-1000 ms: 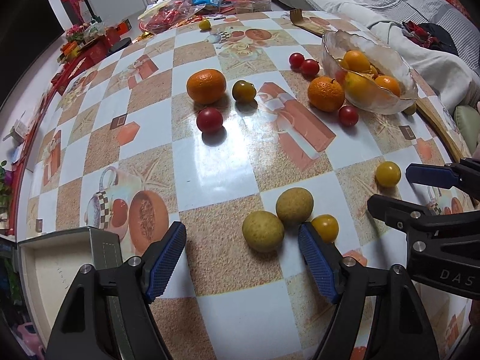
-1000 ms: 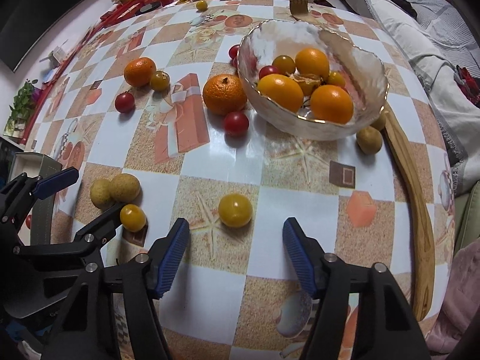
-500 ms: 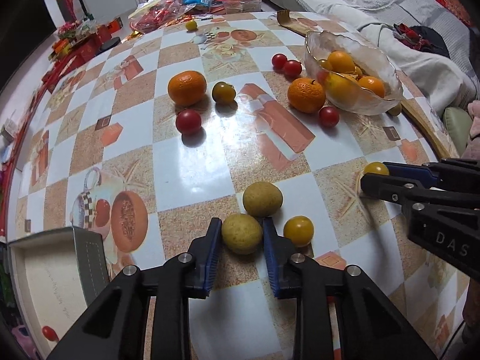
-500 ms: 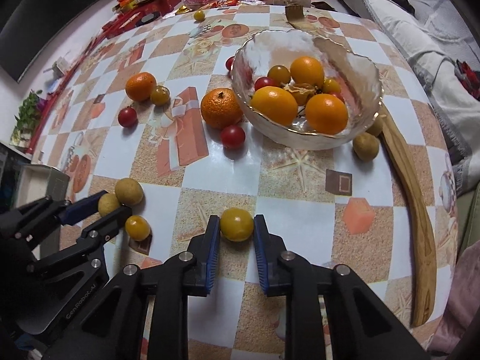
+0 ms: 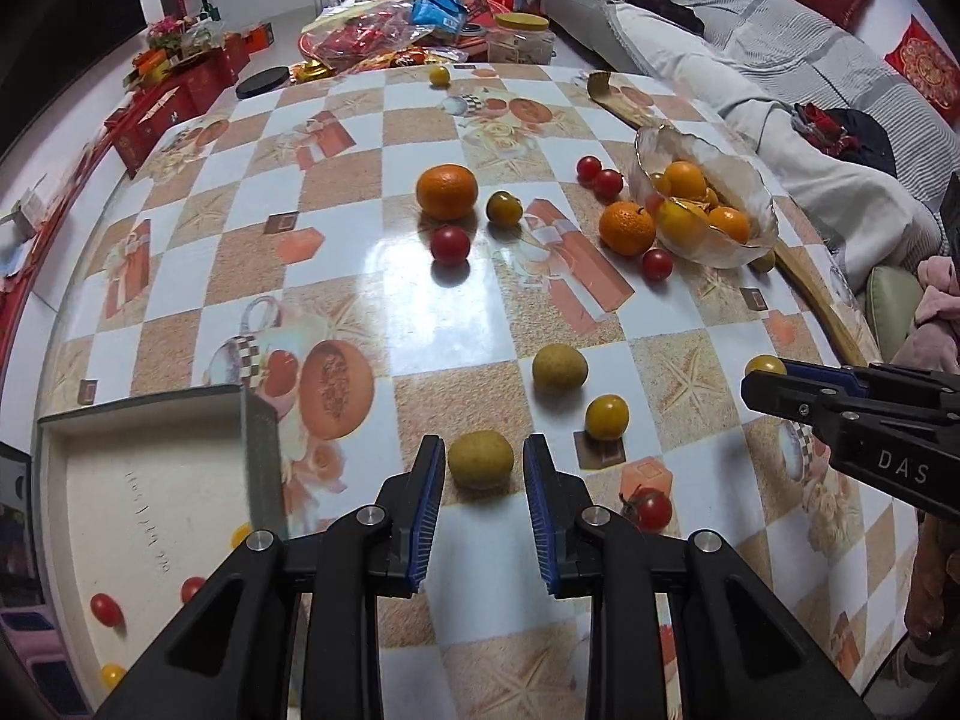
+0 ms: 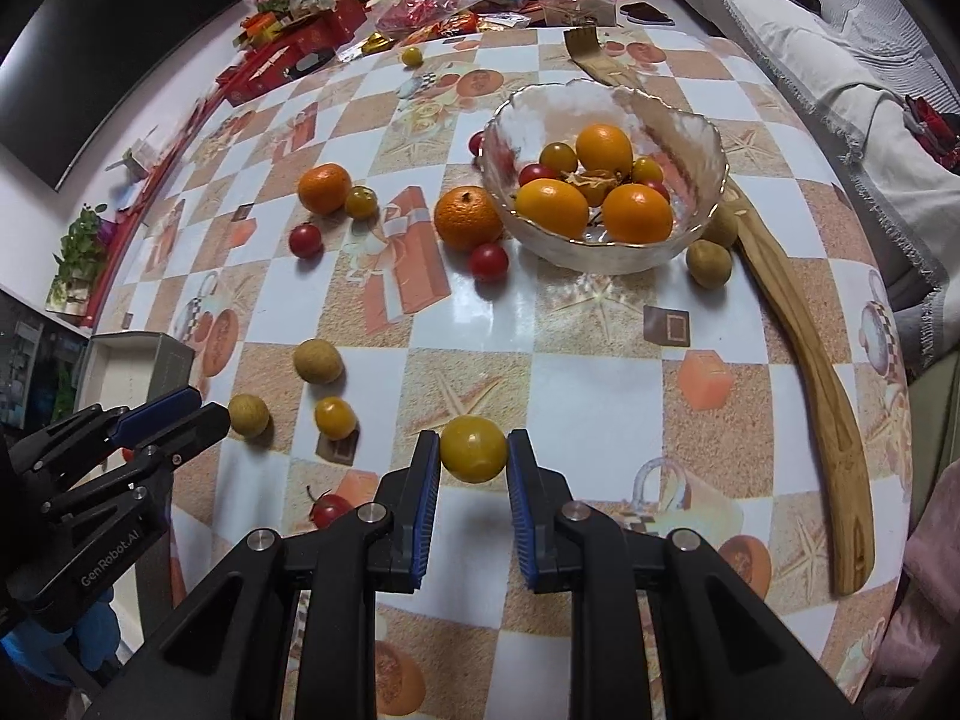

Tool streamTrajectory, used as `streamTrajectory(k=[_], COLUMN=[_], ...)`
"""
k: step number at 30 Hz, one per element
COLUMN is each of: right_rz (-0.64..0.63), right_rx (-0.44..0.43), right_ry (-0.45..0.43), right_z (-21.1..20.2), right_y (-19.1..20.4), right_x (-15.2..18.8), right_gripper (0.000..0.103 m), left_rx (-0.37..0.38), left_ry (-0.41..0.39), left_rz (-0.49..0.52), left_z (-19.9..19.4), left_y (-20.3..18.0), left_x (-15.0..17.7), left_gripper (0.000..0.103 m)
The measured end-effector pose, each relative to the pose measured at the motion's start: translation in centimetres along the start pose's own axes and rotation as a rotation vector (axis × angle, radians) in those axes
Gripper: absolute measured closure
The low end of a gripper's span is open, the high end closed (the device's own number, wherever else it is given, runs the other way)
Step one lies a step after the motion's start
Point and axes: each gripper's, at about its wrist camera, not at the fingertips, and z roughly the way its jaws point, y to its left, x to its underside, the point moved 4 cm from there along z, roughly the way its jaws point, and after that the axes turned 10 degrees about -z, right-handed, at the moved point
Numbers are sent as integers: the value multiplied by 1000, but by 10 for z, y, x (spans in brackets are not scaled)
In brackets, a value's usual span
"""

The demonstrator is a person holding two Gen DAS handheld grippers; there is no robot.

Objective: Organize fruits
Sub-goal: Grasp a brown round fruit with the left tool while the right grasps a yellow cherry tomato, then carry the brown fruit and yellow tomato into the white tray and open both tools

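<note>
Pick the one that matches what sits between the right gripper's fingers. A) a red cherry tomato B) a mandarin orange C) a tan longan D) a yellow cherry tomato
D: in the right wrist view the right gripper has its blue-padded fingers closed on a round yellow cherry tomato; the tan longan sits between the left gripper's fingers instead.

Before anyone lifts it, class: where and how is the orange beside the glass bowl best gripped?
Grip the orange across its round middle, descending from above, jaws in line with the glass bowl rim: bowl and red tomato crowd two sides.
</note>
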Motion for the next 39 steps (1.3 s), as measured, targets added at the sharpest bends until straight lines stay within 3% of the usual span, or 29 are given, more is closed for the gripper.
streamTrajectory(k=[9, 13, 14, 15, 17, 26, 29, 31, 32, 33, 39], right_rz=[-38, -51, -51, -52, -52, 4, 15, 20, 23, 24, 13], right_rx=[-24, -26, -26, -26, -24, -15, -12, -12, -11, -12, -19], right_ry=[-6, 9, 12, 14, 20, 35, 39, 39, 38, 38, 33], right_z=[-12, -11, -12, -13, -15, -19, -21, -22, -22, -22, -25], right_y=[26, 36, 37, 38, 39, 20, 14, 12, 11, 11, 14], right_x=[3, 8, 10, 12, 15, 33, 38, 39, 39, 39, 36], right_gripper=[79, 79, 79, 79, 79, 79, 79, 79, 79, 79, 79], left_rx=[-5, -12, -9, -12, -35, -75, -82, -76, -66, -59, 15], left_ry=[-10, 4, 8, 6, -45, 5, 36, 24, 21, 20, 24], left_rz=[-60, -35, -18, -4, 15, 32, 34, 28, 31, 38, -7], left_z=[-28, -22, -18, -14, -10, 34, 46, 47, 46, 46, 33], left_y=[30, 24, 20, 17, 11, 2, 0, -2, -4, -6, -5], left_x=[19, 21, 20, 20, 19, 7, 6, 4, 4, 3, 2], left_gripper=[74, 73, 59, 29, 23, 24, 45, 54, 68, 74, 74])
